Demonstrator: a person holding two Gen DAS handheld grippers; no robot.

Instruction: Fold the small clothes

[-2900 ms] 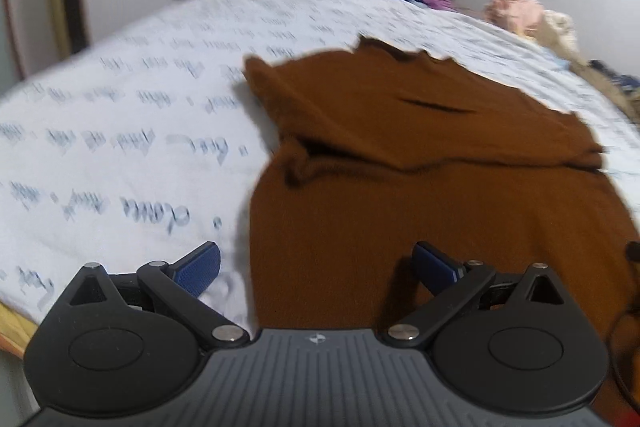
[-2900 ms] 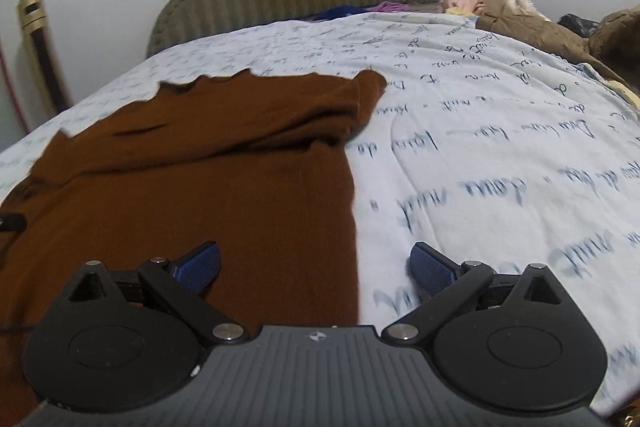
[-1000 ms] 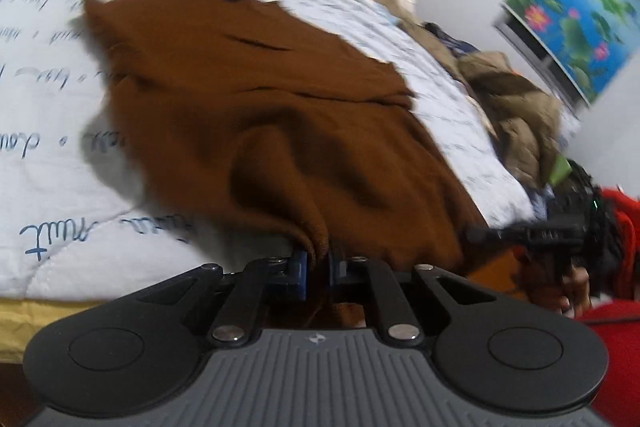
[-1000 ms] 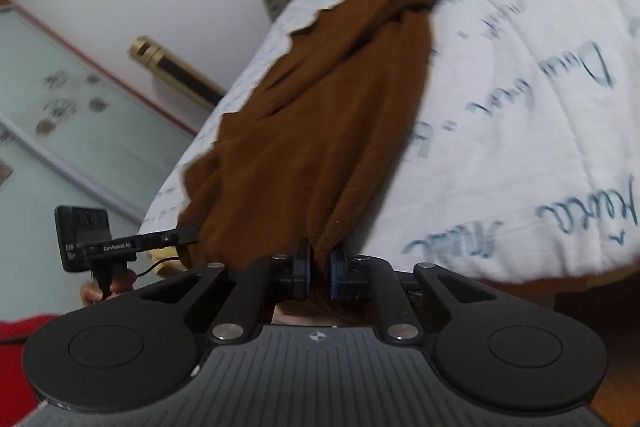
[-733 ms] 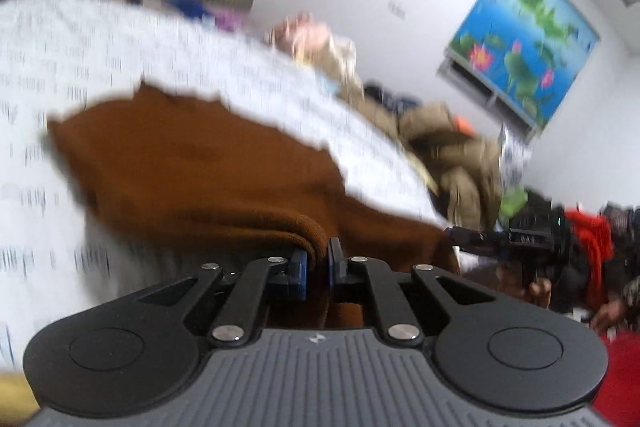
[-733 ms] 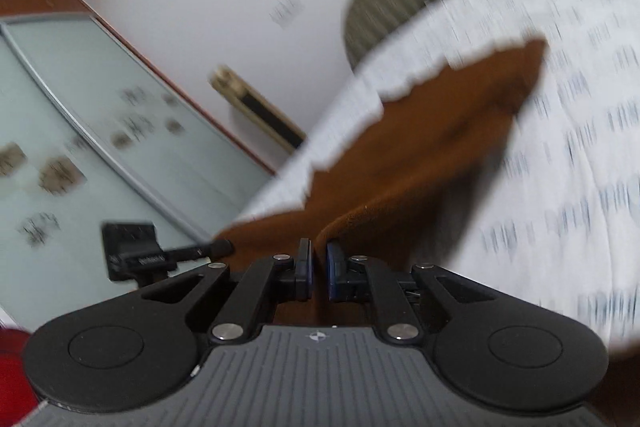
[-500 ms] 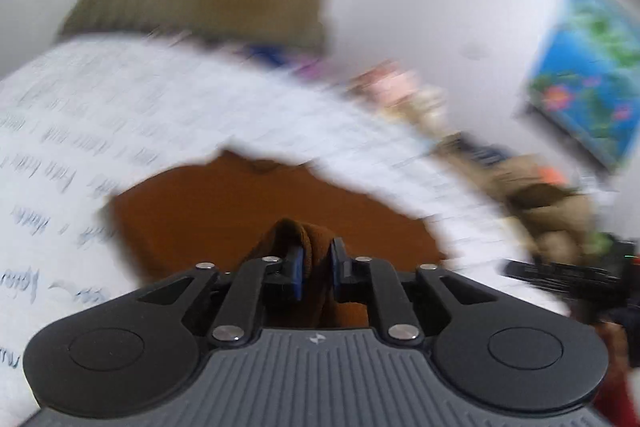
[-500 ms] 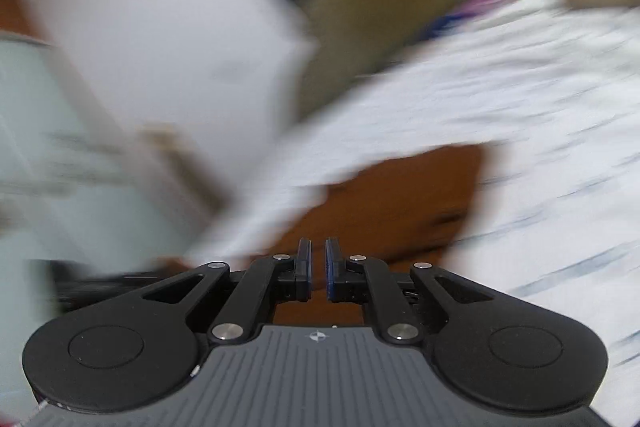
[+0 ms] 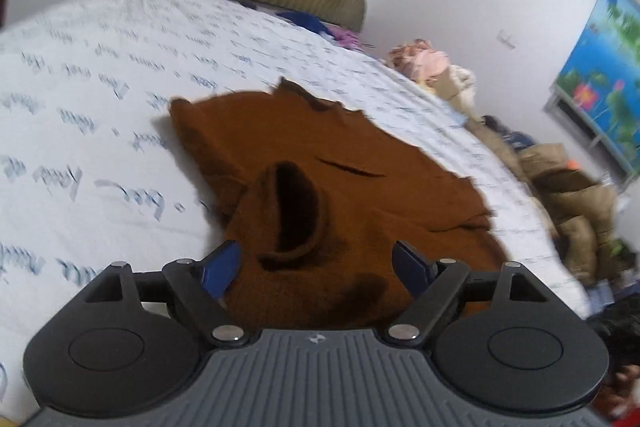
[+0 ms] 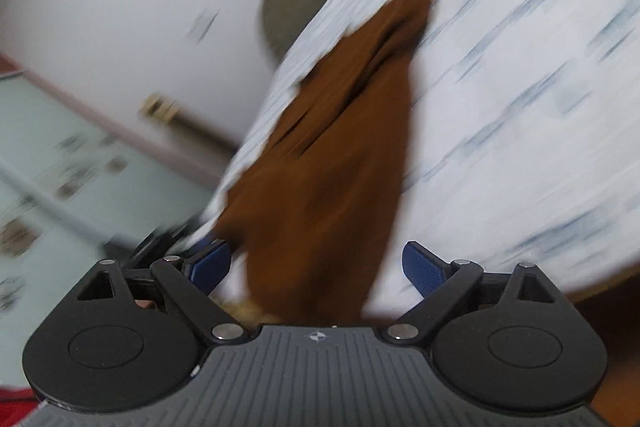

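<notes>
The right wrist view is smeared by motion throughout; the print on the sheet [image 10: 520,99] is only streaks, and the wall fitting [image 10: 204,21] and the gold object [image 10: 160,107] by the wall cannot be made out; a dark shape [image 10: 160,239] behind the right gripper's [image 10: 318,267] left finger is unreadable; the near end of the garment [image 10: 332,155] is hidden behind the gripper body. In the left wrist view, the garment's [image 9: 320,187] near edge is hidden behind the left gripper [image 9: 316,269]; the poster [image 9: 604,75] is cut by the right edge; the clothes pile [image 9: 568,195] is blurred, its items indistinct.
</notes>
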